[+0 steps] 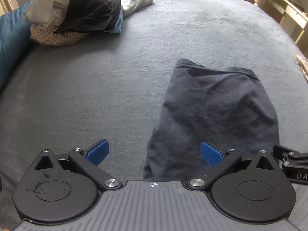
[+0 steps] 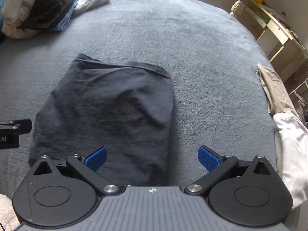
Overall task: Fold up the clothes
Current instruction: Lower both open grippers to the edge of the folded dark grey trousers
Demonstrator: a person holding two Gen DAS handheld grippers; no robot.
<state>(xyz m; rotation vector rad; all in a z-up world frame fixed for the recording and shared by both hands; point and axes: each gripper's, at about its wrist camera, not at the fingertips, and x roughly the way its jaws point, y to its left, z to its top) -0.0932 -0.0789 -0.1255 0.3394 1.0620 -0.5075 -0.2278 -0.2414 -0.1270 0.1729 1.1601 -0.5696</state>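
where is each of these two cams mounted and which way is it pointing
Left wrist: sits on the left gripper, looks forward over the bed; its open blue fingers show, straddling the dark folded garment's left edge.
Right wrist: sits on the right gripper, same heading, its open fingers over the garment's right edge.
Shared: the garment, the clothes pile far left, and each sees a bit of the other gripper.

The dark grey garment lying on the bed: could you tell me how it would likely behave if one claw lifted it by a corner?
The dark grey garment is probably floppy: its surface shows soft creases, so it would likely sag and unfold. It looks thin, so probably light. On the fuzzy blanket it may drag rather than slide.
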